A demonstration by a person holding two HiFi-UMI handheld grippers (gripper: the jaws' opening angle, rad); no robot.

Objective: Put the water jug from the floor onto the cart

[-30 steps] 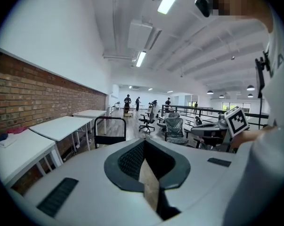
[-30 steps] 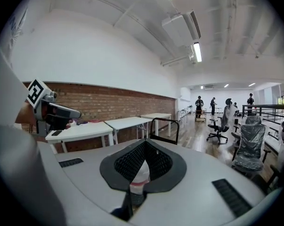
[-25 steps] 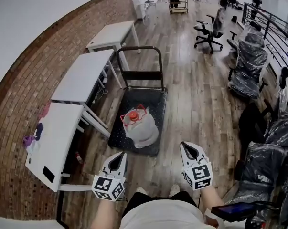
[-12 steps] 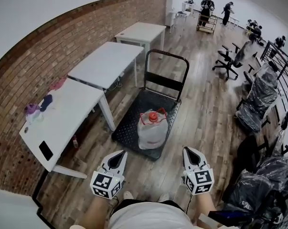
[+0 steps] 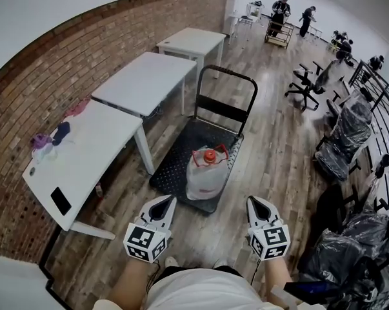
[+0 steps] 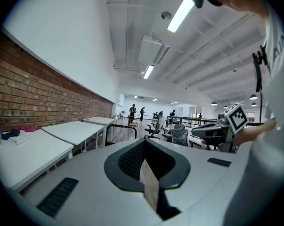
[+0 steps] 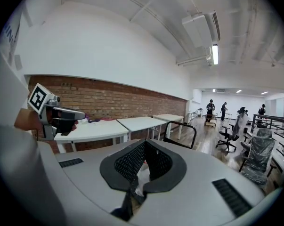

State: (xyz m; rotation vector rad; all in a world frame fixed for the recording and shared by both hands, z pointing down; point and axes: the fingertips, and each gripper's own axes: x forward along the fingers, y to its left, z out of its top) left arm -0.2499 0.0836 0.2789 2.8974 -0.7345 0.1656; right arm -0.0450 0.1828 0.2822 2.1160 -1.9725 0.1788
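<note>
Wood-plank floor [image 5: 271, 154] running far into a long room, with a curved-looking brick wall [image 5: 84, 50] along the left. Against that wall, a row of white tables [image 5: 142, 76]; on the nearest table [image 5: 97, 147], a few small purple and pink items [image 5: 49, 137] at the left end and a flat dark rectangle [image 5: 60, 201] near the front edge. On the right, black office chairs [image 5: 304, 82], plastic-wrapped chairs [image 5: 346, 134] and a dark railing [image 5: 375, 89]. At the far end, several people [image 5: 281, 8] by another trolley.

In the middle of the floor, a flat cart [image 5: 175, 166] with a dark deck and an upright black push handle [image 5: 226, 86] at its far end. Upright on the deck, toward the near end, the water jug [image 5: 204, 176], red cap [image 5: 209, 155] on top.

Nearer than the cart, held out from the body about level and aimed toward it: left gripper [image 5: 167, 202] to the left of the jug, right gripper [image 5: 254, 202] to the right. Both clenched with nothing between the jaws, clear of jug and cart alike.
</note>
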